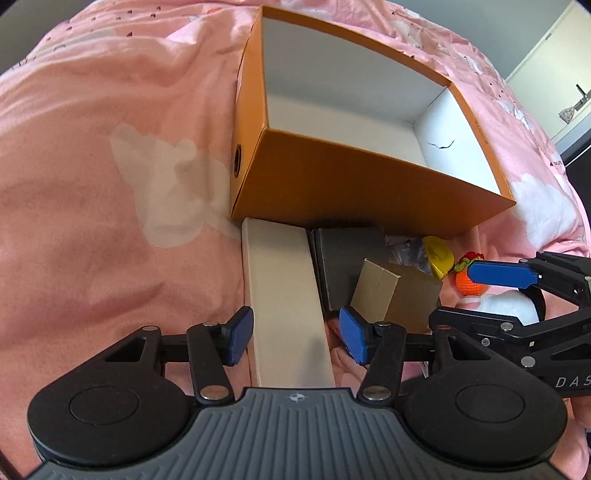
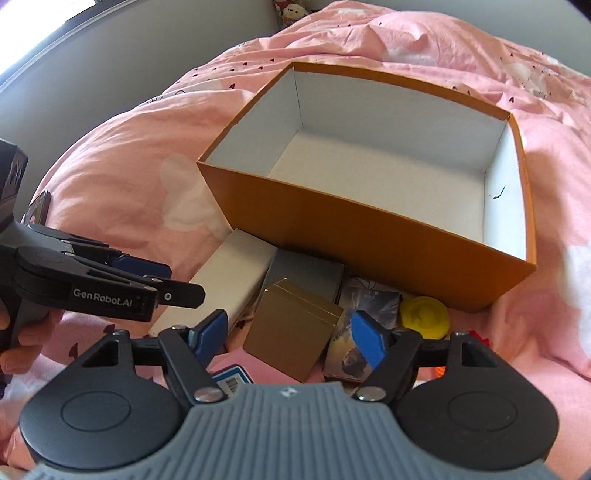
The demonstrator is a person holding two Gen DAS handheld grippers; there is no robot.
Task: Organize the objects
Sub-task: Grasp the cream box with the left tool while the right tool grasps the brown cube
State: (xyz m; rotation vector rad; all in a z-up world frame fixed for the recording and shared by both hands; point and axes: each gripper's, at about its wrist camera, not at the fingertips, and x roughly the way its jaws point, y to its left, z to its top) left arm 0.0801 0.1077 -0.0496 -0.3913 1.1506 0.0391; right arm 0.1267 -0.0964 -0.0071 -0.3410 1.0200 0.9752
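Left gripper (image 1: 297, 338): jaws spread, blue pads standing either side of the near end of a long cream box (image 1: 286, 295); the pads appear clear of its sides, though contact on the left pad cannot be ruled out. Right gripper (image 2: 291, 338): jaws spread, straddling a tan cardboard box (image 2: 295, 332) with visible gaps on both sides; nothing pinched. In the right wrist view the left gripper enters from the left edge, held in a person's hand (image 2: 20, 343); in the left wrist view the right gripper's blue pad reaches in from the right.

Items lie in a loose cluster on a pink bedspread (image 1: 92, 184), just in front of the orange storage box (image 2: 369, 236); the cream box lies lengthwise, its far end touching the orange box's near wall; beside it a dark grey box (image 2: 306, 273), partly overlapped by the tan box; to the right, printed cards or packets (image 2: 369, 299), detail unreadable; a yellow round item (image 2: 424, 317) close to the orange wall; a small orange knitted toy (image 1: 469, 282) beyond the right gripper's pad; a blue-edged label (image 2: 232, 378) under the right gripper's near side.

Orange storage box: upright, open-topped, white interior holding no items; a round hole in its left end wall; a small dark mark on the inner right wall. Beyond: rumpled bedspread; a plush toy (image 2: 293, 13) at the far edge.
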